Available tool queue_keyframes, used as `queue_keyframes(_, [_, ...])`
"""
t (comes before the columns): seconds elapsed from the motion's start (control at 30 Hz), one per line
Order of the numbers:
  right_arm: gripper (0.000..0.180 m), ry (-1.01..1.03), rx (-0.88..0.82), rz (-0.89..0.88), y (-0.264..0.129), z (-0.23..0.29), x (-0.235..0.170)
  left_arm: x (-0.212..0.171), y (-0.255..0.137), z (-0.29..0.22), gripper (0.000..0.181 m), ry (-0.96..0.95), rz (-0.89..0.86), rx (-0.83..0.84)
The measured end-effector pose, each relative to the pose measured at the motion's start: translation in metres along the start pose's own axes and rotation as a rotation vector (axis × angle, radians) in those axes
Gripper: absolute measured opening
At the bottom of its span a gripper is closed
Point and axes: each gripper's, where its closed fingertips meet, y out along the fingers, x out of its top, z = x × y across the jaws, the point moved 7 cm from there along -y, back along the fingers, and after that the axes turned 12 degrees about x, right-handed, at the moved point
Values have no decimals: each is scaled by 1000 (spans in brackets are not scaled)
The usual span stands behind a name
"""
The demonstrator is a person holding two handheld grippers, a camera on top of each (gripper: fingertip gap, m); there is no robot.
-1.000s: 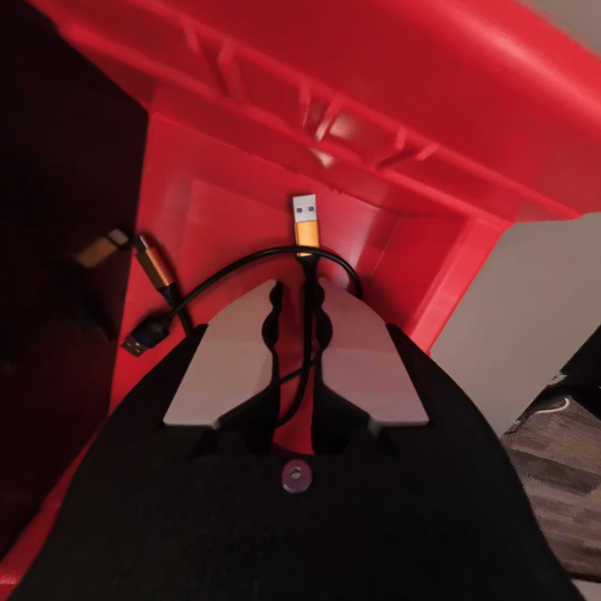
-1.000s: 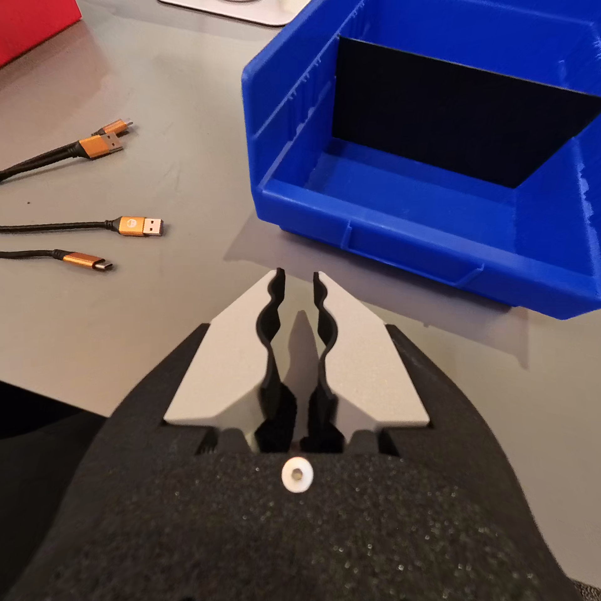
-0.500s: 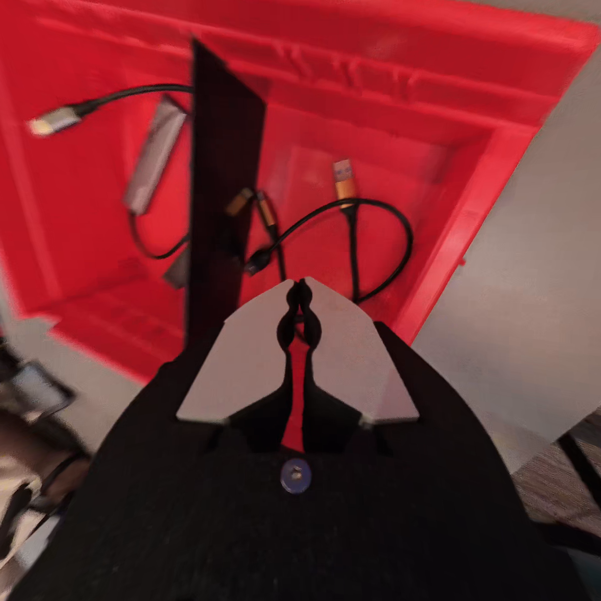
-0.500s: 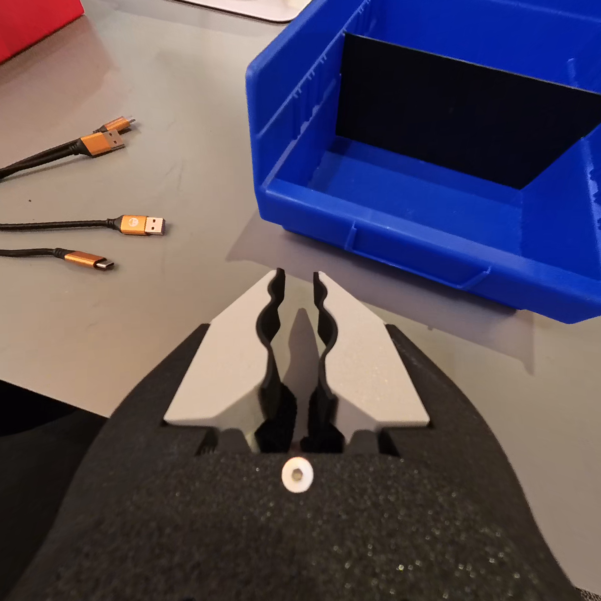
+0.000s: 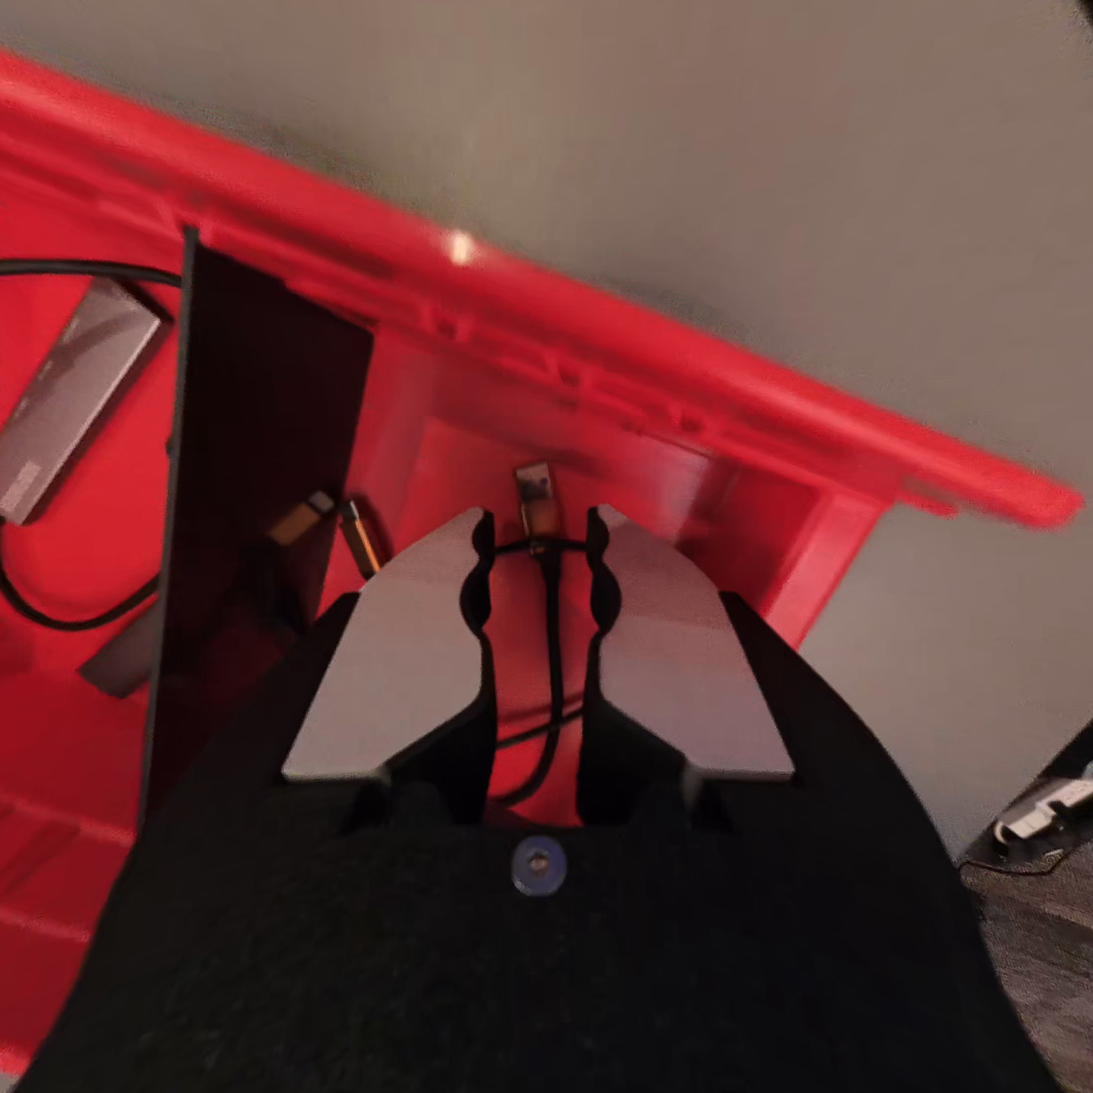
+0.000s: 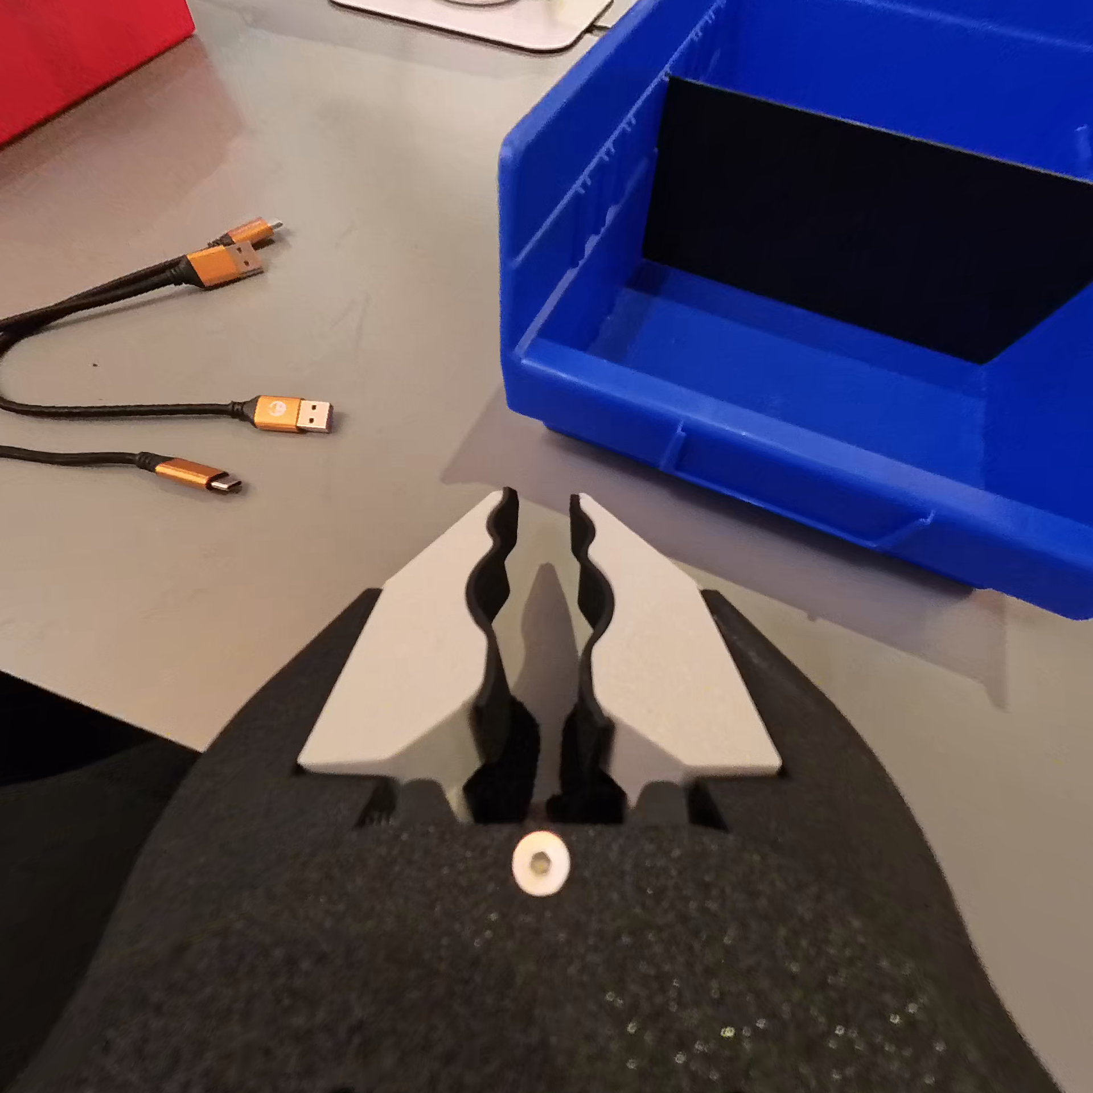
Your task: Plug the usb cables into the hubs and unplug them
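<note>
Left gripper (image 5: 539, 520): lower centre of left wrist view, fingers spread, gripping nothing, poised over red bin's right compartment.
Cable in bin (image 5: 553, 621): black cord with orange plug (image 5: 537, 500), lying on bin floor, seen through gap between fingers, plug just past fingertips; contact with fingers not discernible.
Red bin (image 5: 650, 349): fills upper and left of left wrist view, split by black divider (image 5: 254, 473).
Second plugs (image 5: 358, 535): orange, beside divider, left of fingers, blurred.
Hub (image 5: 71, 396): grey bar with black cord, left compartment, upper left of frame; second grey piece (image 5: 118, 671) lower down, partly hidden by divider.
Right gripper (image 6: 543, 503): lower centre of right wrist view, fingers slightly parted, nothing between them, above grey table (image 6: 384, 177).
Loose cables (image 6: 290, 414): four orange plugs on black cords, left of frame, flat on table, well apart from gripper.
Blue bin (image 6: 739, 414): upper right of frame, on table, crossed by dark divider (image 6: 857, 219).
Red bin corner (image 6: 77, 53): upper left of right wrist view.
</note>
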Motion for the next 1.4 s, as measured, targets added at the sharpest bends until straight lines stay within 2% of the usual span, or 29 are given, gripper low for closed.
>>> queue_keyframes(0.13, [16, 9, 0, 3, 0, -2, -1, 5, 19, 0, 26, 8, 78, 27])
queue_keyframes(0.23, [16, 9, -3, 6, -2, -3, -3, 6, 19, -5, 13, 20, 77, 23])
queue_keyframes(0.37, [16, 21, -3, 7, -5, -4, -5, 1, 11, -9, 12, 151, 98, 118])
queue_keyframes(0.53, [17, 24, -8, 5, -8, -5, -7, 1, -33, 15, 12, -10, -157, 209])
queue_keyframes(0.73, [16, 35, -2, 0, -8, -5, -7, 4, -140, 63, 12, -405, -699, 363])
queue_keyframes(0.83, [16, 32, 2, -3, -7, -3, -5, 6, -174, 74, 12, -564, -902, 334])
queue_keyframes(1.03, [16, 34, 14, -2, -4, -2, -4, 27, -196, 74, 12, -687, -1057, 168])
queue_keyframes(1.23, [16, 35, 22, -4, -2, -1, -2, 72, -231, 57, 12, -639, -1137, 91])
queue_keyframes(1.4, [17, 39, 24, -1, -2, -1, -3, 116, -256, 5, 12, -523, -1191, 79])
